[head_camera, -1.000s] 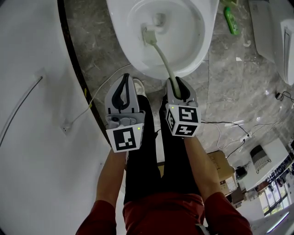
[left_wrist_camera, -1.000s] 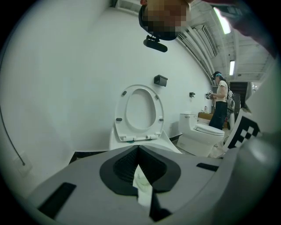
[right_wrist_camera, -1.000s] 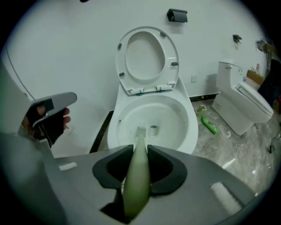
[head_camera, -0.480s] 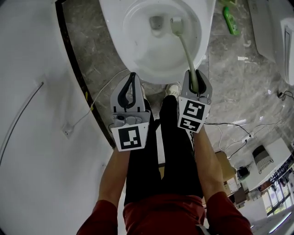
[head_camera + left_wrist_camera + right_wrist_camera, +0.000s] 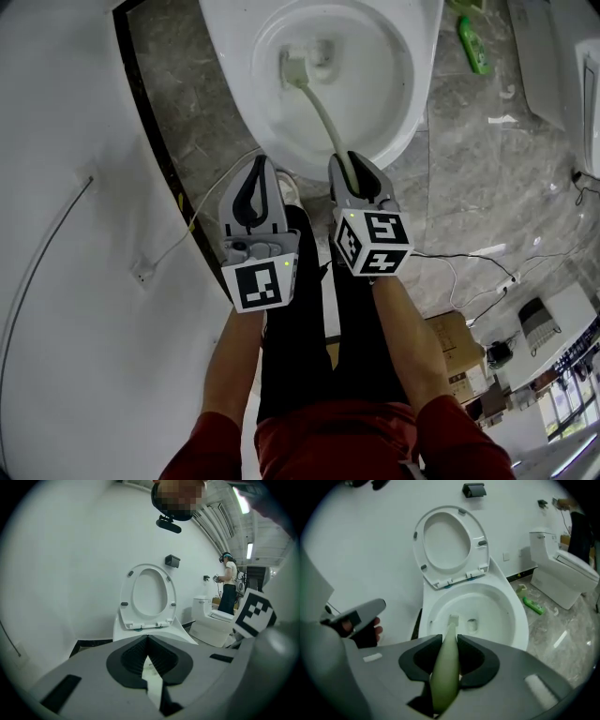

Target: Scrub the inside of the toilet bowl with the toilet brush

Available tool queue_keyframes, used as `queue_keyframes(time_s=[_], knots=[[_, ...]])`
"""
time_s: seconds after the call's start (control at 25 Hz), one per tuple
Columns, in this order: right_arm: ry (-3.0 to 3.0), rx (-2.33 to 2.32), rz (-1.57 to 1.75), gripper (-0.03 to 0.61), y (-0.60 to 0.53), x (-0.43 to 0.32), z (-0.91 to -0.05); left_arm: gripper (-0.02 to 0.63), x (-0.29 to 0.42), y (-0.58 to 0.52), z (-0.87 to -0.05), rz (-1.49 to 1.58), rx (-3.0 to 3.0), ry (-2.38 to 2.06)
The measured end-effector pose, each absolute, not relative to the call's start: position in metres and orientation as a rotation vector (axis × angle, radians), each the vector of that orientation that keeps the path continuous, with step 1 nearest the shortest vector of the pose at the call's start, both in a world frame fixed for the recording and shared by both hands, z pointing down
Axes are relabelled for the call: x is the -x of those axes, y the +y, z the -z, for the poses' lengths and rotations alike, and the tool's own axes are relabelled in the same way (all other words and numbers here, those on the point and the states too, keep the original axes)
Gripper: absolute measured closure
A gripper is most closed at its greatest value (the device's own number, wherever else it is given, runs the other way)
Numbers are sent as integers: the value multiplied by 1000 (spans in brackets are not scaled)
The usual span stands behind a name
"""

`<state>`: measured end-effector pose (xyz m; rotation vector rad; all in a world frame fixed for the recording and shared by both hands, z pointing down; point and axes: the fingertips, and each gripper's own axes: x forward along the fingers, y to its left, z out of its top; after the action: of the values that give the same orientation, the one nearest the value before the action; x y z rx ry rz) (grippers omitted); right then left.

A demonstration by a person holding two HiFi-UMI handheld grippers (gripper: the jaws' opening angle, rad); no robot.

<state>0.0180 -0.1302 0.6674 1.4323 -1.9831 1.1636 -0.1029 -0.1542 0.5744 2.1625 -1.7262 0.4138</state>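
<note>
Since half a second ago the brush [image 5: 323, 117] head has swung from the right of the drain [image 5: 323, 49] to its left, and the right gripper [image 5: 353, 169] has come left with it. That gripper is clamped on the brush handle. The left gripper [image 5: 257, 173], jaws together on nothing, idles just beside it. The brush's long axis runs from the jaws far and slightly left, head down inside the bowl [image 5: 412, 103]. The next stroke probably carries the head back right.

No text, brand or number is legible, not even on the green bottle [image 5: 473, 44].
</note>
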Motion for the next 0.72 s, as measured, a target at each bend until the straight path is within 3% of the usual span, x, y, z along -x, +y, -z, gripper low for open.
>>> queue_keyframes(time_s=[0.44, 0.72], knots=[[-1822, -1499, -1082, 468, -157, -72, -712, 607, 103, -166, -576, -415, -2176, -1718], [-1811, -1591, -813, 468, -169, -114, -667, 607, 98, -170, -577, -410, -2177, -1710]])
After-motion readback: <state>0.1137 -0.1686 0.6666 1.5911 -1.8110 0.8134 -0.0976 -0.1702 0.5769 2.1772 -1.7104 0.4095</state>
